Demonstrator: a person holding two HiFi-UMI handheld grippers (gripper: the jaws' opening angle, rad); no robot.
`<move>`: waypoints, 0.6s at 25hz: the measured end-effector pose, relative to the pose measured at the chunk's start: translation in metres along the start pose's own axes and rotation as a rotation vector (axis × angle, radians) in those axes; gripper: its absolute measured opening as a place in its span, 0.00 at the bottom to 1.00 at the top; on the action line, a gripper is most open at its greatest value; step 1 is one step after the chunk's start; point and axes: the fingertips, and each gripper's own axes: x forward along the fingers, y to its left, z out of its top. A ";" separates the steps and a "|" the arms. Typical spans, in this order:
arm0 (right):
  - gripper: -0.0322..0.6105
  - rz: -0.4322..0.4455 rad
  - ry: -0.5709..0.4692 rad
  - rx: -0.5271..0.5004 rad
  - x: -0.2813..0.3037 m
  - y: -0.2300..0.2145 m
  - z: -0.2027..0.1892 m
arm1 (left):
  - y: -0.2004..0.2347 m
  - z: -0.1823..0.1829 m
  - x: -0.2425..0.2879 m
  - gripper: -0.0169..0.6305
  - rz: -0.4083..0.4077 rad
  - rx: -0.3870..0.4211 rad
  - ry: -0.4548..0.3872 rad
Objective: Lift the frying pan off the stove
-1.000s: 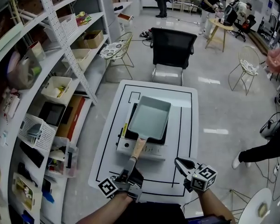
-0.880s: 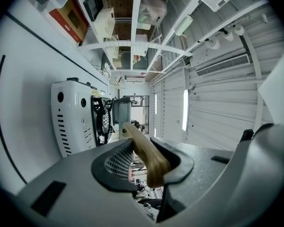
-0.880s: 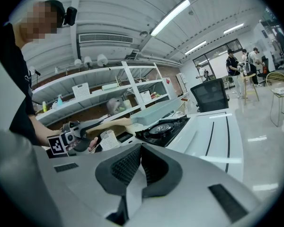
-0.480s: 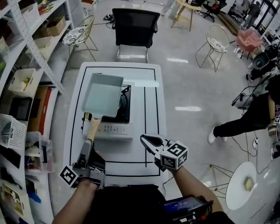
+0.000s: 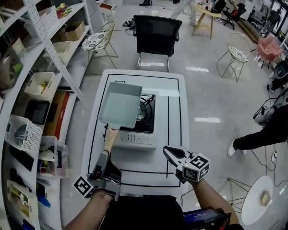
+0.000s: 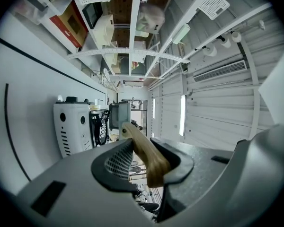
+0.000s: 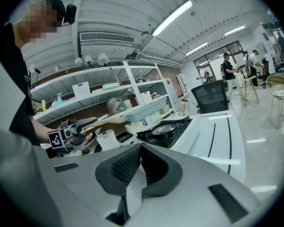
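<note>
**A:** Where is your frying pan [image 5: 120, 104] now?

**B:** Off the burner [image 5: 145, 110]. A second ago it covered the ring. Now it hangs clear of the stove [image 5: 134, 139], carried toward your left, and the burner shows bare beside it. In your right gripper view the pan floats above the stove top and touches nothing.

**A:** And your grip?

**B:** Your left gripper [image 5: 104, 153] is clamped on the wooden handle [image 6: 146, 155] near its free end, with both pads pressing it. Your right gripper [image 5: 171, 151] hangs over the table [image 5: 175, 128], its jaws together on nothing.

**A:** So the lift is made?

**B:** I'd judge so. The pan's weight sits far out from your grip, so watch that the handle doesn't twist between the pads.
</note>
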 end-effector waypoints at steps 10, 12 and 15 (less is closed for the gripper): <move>0.09 0.010 0.005 -0.009 0.013 0.010 0.000 | -0.009 0.022 -0.018 0.21 -0.018 0.007 -0.036; 0.09 0.014 0.007 -0.012 0.016 0.012 -0.001 | -0.010 0.029 -0.024 0.21 -0.019 0.012 -0.046; 0.09 0.020 0.008 -0.015 0.021 0.017 0.000 | -0.011 0.040 -0.032 0.21 -0.012 0.017 -0.062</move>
